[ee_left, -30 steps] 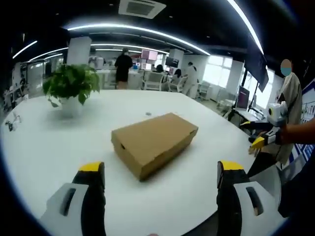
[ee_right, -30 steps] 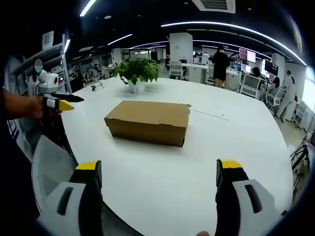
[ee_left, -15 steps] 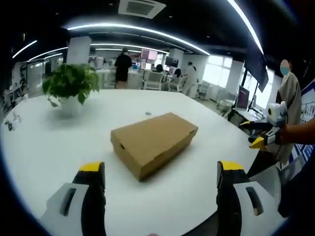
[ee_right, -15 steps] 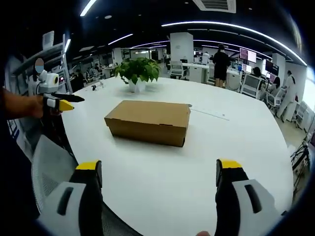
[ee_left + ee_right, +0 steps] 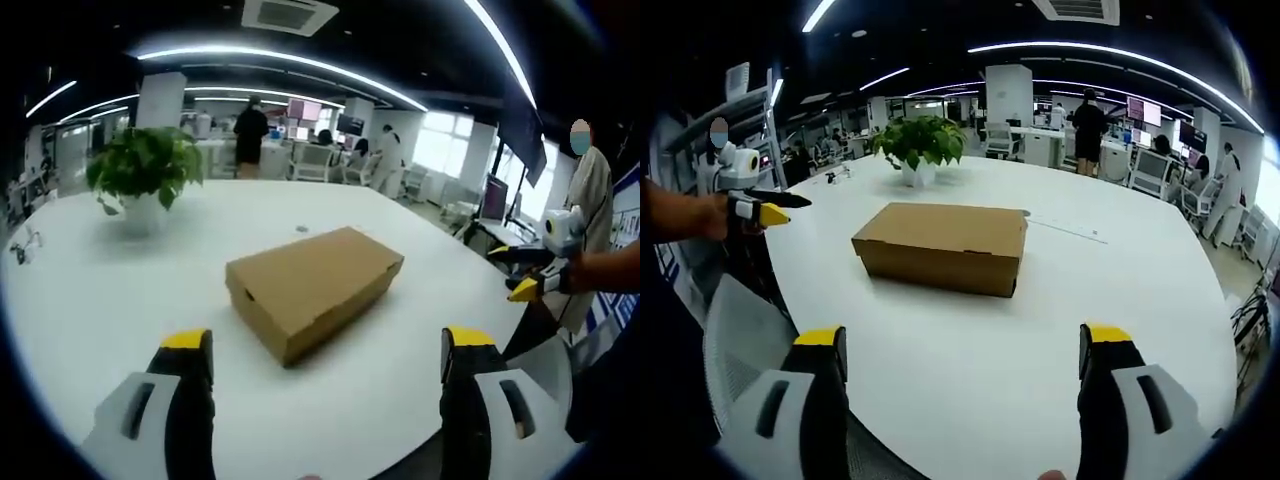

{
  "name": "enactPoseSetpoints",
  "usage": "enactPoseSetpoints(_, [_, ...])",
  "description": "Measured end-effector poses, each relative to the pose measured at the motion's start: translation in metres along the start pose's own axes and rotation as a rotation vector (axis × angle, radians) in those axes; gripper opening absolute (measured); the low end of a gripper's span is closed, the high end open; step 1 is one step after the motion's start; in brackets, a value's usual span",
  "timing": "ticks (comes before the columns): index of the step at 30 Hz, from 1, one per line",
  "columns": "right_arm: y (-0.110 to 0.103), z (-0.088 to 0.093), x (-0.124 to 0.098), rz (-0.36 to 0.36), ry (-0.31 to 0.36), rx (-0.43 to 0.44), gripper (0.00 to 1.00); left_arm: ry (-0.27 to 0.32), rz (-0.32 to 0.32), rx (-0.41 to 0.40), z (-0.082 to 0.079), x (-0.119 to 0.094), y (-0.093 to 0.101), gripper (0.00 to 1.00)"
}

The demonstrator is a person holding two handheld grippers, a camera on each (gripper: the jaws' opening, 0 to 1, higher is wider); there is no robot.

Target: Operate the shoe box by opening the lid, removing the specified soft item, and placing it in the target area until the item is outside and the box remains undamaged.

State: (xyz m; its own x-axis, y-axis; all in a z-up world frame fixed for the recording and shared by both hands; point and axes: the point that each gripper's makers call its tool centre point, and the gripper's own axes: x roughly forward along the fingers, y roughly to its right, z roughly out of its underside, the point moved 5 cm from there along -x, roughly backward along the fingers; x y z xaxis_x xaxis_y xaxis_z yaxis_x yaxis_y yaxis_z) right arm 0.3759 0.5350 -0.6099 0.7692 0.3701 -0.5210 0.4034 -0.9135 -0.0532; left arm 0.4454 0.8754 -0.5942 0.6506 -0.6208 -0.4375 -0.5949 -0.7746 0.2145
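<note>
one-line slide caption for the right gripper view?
Open right tongs face a closed cardboard shoe box on a white table, potted plant behind.

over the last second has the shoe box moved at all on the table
No. The shoe box sits closed in the same spot, keeping its place relative to the potted plant in both views.

Open office with a dark ceiling, curved light strips (image 5: 280, 60), a white table (image 5: 1060, 290) and bright windows (image 5: 440, 150)
</note>
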Motion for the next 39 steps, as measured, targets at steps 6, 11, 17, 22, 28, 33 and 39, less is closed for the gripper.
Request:
enactPoseSetpoints(6, [0.0006,0.0004,0.0008,-0.001,-0.004,0.001,0.91,-0.001,0.000,0.000,0.0001,0.0007,0.0003,0.96])
enactPoseSetpoints(11, [0.0008,0.0008,0.0015,-0.002,-0.006,0.001,0.91,-0.003,0.001,-0.001,0.0003,0.0014,0.0005,0.96])
enactPoseSetpoints(17, [0.0008,0.0006,0.0020,-0.002,-0.008,0.001,0.91,-0.008,-0.002,0.002,0.0013,0.0023,-0.0001,0.96])
enactPoseSetpoints(22, [0.0010,0.0012,0.0021,-0.004,-0.010,0.005,0.91,-0.003,0.000,-0.001,0.0011,0.0032,0.0001,0.96])
enactPoseSetpoints(28, [0.0015,0.0011,0.0027,-0.006,-0.010,0.004,0.90,-0.005,-0.001,0.000,0.0013,0.0034,-0.0003,0.97])
enactPoseSetpoints(33, [0.0007,0.0008,0.0030,-0.008,-0.008,0.002,0.90,-0.005,0.001,-0.003,0.0012,0.0036,0.0003,0.96])
enactPoseSetpoints(39, [0.0005,0.0007,0.0030,-0.010,-0.011,0.000,0.90,-0.007,0.000,-0.001,0.0014,0.0036,-0.0002,0.96])
